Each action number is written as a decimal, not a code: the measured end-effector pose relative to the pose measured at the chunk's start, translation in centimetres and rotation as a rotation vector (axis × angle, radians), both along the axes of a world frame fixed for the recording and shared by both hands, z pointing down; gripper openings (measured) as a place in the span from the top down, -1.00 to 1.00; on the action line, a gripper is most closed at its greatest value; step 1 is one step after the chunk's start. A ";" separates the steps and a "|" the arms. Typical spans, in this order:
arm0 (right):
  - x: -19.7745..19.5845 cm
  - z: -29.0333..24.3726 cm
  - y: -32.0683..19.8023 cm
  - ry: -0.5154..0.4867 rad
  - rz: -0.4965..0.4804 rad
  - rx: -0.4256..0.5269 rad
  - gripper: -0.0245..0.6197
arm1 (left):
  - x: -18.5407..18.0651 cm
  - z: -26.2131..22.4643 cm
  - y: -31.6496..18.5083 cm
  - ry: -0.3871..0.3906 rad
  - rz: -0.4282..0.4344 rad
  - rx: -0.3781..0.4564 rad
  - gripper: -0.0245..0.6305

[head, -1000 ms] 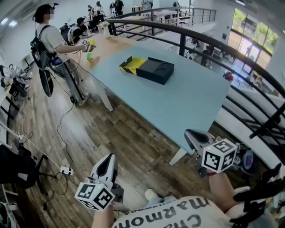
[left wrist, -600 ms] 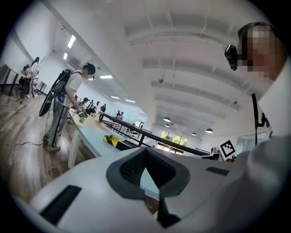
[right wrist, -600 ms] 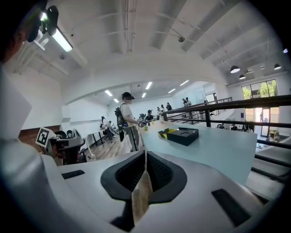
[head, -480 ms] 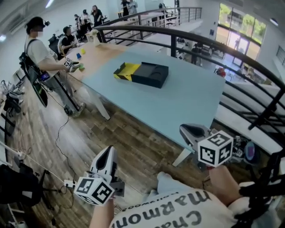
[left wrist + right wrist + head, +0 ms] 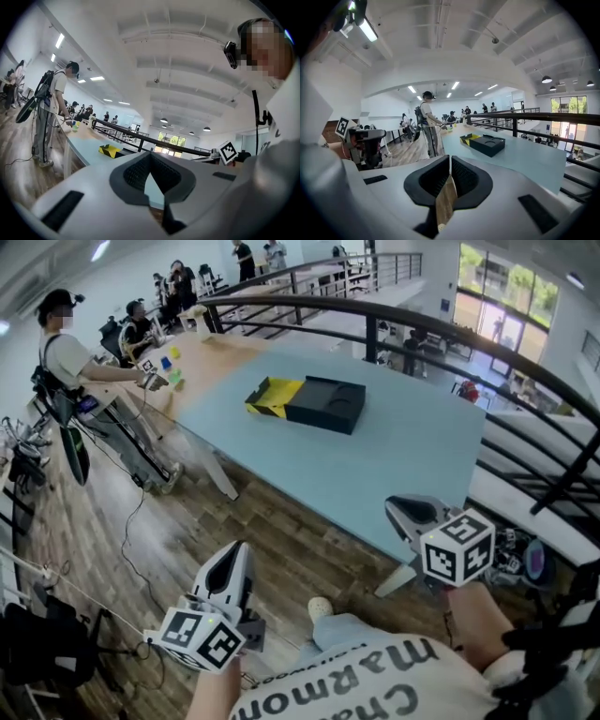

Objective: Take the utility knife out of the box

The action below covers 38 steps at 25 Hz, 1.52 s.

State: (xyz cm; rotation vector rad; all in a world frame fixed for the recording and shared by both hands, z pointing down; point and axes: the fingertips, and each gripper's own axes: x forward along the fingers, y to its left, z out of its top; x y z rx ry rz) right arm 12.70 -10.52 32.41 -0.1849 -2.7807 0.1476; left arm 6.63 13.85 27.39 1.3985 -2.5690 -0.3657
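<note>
Moved: since a second earlier, you had brought both grippers slightly nearer the bench point(image 5: 403, 446), the left one also rising a little; the box had kept its place.
Left gripper point(image 5: 232, 557): you held it low over the floor point(image 5: 234, 512), short of the bench's near edge. Its own view showed the jaws clenched together with nothing between them point(image 5: 150, 172).
Right gripper point(image 5: 401, 510): you held it just beside the bench's near corner. Its jaws were also clenched and empty point(image 5: 449, 174).
Box point(image 5: 325, 405): black, lying flat on the bench toward its far side, well apart from both grippers. Its top face carried a round recess. It also showed in the right gripper view point(image 5: 489, 144).
Yellow part point(image 5: 272, 396): striped black, touching the box's left end. Whether it was a lid or a sleeve you could not tell.
Knife: it could not be made out in any view.
Bystander point(image 5: 66, 352): standing at the bench's far left end, reaching onto it.
Rail point(image 5: 422, 324): dark, curving behind the bench.
</note>
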 end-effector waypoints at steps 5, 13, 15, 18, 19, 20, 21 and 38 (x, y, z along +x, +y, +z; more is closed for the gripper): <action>-5.3 -0.5 0.3 -0.015 -0.029 -0.019 0.80 | -4.1 -0.5 -1.1 -0.006 0.015 -0.003 0.92; -13.0 -0.8 -0.1 -0.031 -0.055 -0.010 0.80 | -11.1 -0.4 -2.7 0.011 0.031 0.001 0.92; -14.6 -0.9 -0.6 -0.024 -0.048 -0.010 0.80 | -12.6 -0.5 -3.4 0.020 0.041 0.004 0.92; -16.6 -0.5 -1.7 -0.013 -0.030 -0.017 0.80 | -14.7 -0.1 -4.4 0.032 0.056 0.003 0.92; -17.2 -0.3 -2.0 -0.010 -0.025 -0.022 0.80 | -15.4 0.1 -4.8 0.038 0.060 0.003 0.92; -17.9 -0.2 -2.2 -0.008 -0.022 -0.028 0.80 | -16.1 0.3 -5.1 0.045 0.063 0.002 0.92; -18.6 -0.1 -2.3 -0.005 -0.023 -0.036 0.80 | -16.8 0.5 -5.3 0.053 0.066 0.000 0.92; -26.8 2.4 -1.9 0.010 -0.035 -0.086 0.80 | -25.2 2.8 -9.5 0.094 0.144 -0.016 0.92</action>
